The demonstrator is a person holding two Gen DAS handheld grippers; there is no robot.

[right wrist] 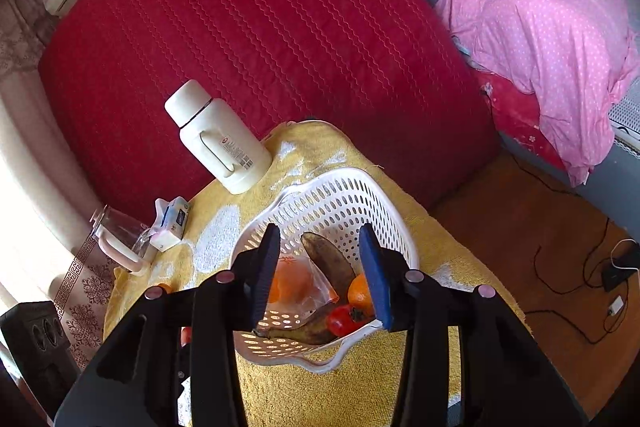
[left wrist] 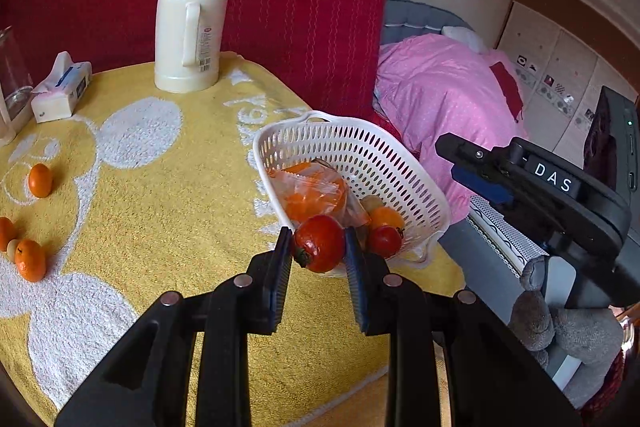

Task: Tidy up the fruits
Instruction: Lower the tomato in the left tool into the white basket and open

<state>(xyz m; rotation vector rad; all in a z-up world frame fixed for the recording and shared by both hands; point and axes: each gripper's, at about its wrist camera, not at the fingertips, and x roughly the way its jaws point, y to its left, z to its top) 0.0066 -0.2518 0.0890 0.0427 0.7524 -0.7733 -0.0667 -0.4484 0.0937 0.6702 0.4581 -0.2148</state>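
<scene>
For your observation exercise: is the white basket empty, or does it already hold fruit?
It holds fruit. The white basket contains a dark banana, a bagged orange, a loose orange and a red fruit.

White perforated basket [left wrist: 372,155] on yellow, white-patterned towel [left wrist: 160,211].

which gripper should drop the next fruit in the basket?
Left. The left gripper already clamps a red fruit at the basket rim; the right gripper hovers open and empty above it.
</scene>
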